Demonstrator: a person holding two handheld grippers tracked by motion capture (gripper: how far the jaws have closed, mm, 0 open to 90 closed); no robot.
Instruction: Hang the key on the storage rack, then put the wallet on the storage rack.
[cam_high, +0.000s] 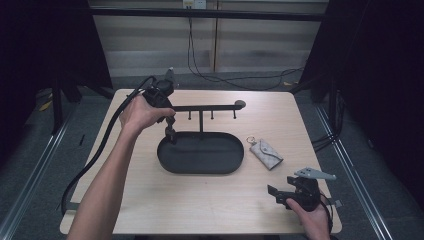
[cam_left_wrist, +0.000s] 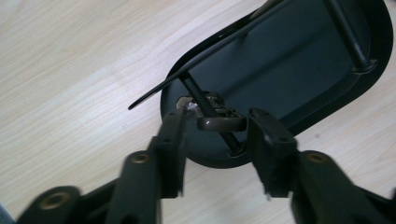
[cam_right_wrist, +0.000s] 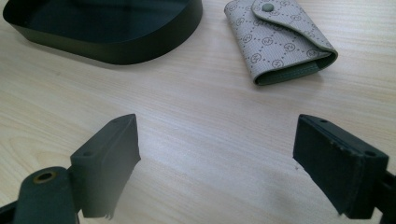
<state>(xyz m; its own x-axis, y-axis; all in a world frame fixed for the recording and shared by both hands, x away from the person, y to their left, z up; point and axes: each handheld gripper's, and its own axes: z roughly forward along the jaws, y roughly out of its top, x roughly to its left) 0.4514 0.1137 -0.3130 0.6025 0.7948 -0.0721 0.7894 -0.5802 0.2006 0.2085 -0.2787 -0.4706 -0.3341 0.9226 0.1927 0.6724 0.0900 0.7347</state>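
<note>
A black oval tray (cam_high: 172, 165) carries a T-shaped stand, its crossbar (cam_high: 210, 107) fitted with short hanging pegs. At the bar's left end my left gripper (cam_high: 170, 131) points down over the tray. In the left gripper view its jaws (cam_left_wrist: 215, 119) close in on a small brown clasp-like piece (cam_left_wrist: 223, 123), which lies across the leftmost peg (cam_left_wrist: 198, 98) above the tray rim (cam_left_wrist: 215, 161). A grey patterned key pouch (cam_high: 266, 153) (cam_right_wrist: 280, 39) lies right of the tray. My right gripper (cam_high: 278, 194) (cam_right_wrist: 217, 135) stands wide open and empty near the table's front right corner.
The light wooden table (cam_high: 210, 205) has bare surface in front of the tray (cam_right_wrist: 107, 46). A thick black cable (cam_high: 102, 145) trails from the left gripper off the table's left edge. Dark curtains flank both sides, and loose cables (cam_high: 235, 80) lie on the floor behind.
</note>
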